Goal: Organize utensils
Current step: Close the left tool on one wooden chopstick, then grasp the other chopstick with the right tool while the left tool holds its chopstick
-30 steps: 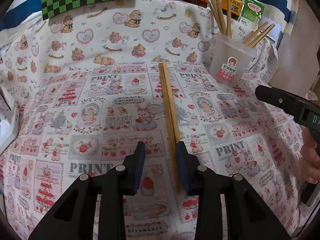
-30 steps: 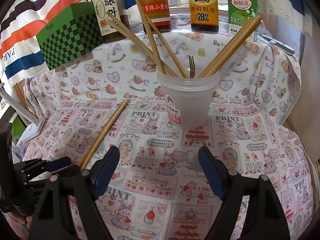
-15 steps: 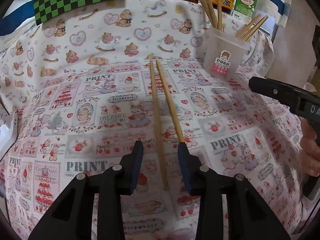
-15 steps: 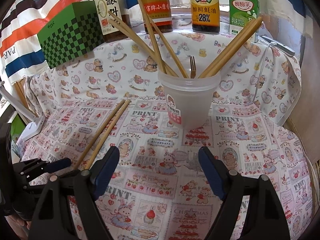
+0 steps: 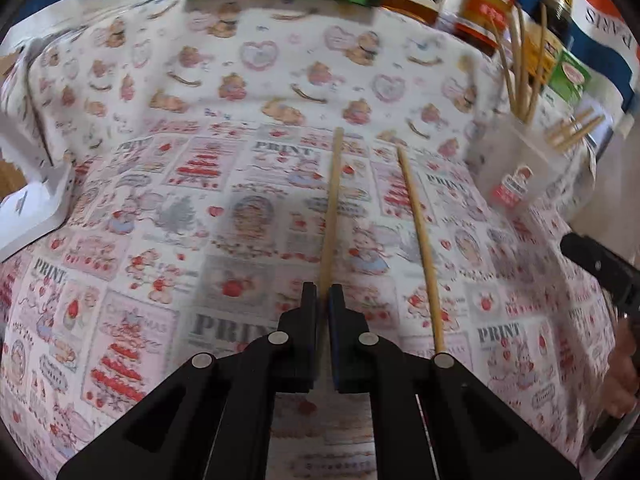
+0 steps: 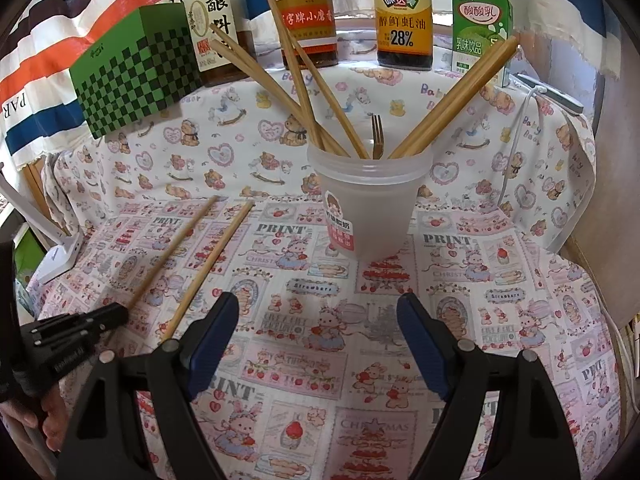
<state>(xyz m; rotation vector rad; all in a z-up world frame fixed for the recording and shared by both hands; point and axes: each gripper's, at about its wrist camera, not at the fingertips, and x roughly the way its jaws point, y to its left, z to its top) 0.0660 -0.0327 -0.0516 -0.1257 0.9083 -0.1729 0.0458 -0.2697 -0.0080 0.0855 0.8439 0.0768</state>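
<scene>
The left gripper [image 5: 324, 300], its jaws just closed on the near end of one chopstick [image 5: 332, 208] at frame centre, leaves its mate [image 5: 420, 240] just right on the cloth, while the right gripper [image 6: 318, 320] waits wide before the cup [image 6: 368, 208], likely next stop.

- White-and-pink printed tablecloth [image 6: 320, 320] across the middle of the frame: red strawberries, bunnies, grey "PRINT" lettering; brown teddy bears and pink hearts higher up.
- Green-and-black checkered box [image 6: 136, 80], upper left.
- Frosted translucent plastic cup [image 6: 370, 208], centre, bearing a pink-red sticker.
- Tan wooden chopsticks [image 6: 208, 268], left of centre.
- Green-and-white drink carton [image 6: 478, 28], upper right.
</scene>
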